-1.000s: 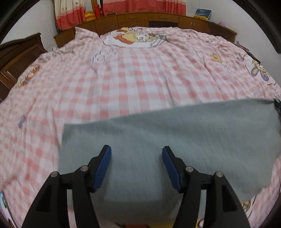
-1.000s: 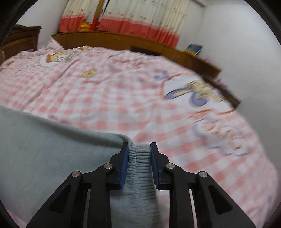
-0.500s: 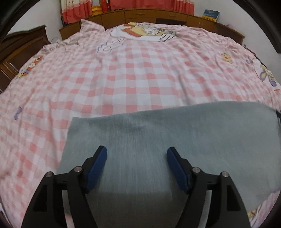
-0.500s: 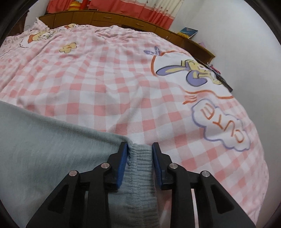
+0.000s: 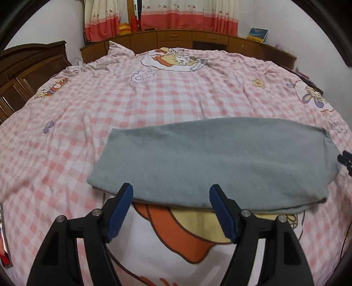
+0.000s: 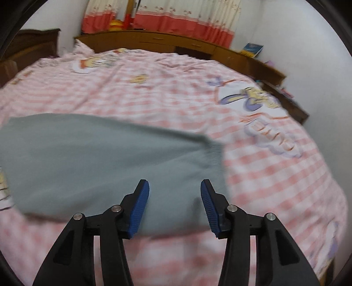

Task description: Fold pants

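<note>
The grey pants (image 5: 215,158) lie folded in a long flat strip across the pink checked bed cover (image 5: 154,103). My left gripper (image 5: 171,200) is open and empty, just at the strip's near edge. In the right wrist view the pants (image 6: 99,158) lie flat, their ribbed waistband (image 6: 214,154) at the right end. My right gripper (image 6: 175,198) is open and empty, over the pants' near right part. Its tip shows at the right edge of the left wrist view (image 5: 345,159).
Wooden cabinets (image 5: 187,41) run along the far side of the bed under red and cream curtains (image 5: 176,15). A dark wooden headboard (image 5: 26,70) stands at the left. A book (image 5: 257,35) leans on the far shelf. A white wall (image 6: 308,66) is close on the right.
My right gripper let go of the waistband, opened and drew back. My left gripper pulled back off the pants to their near edge. The pants now lie flat on the bed.
</note>
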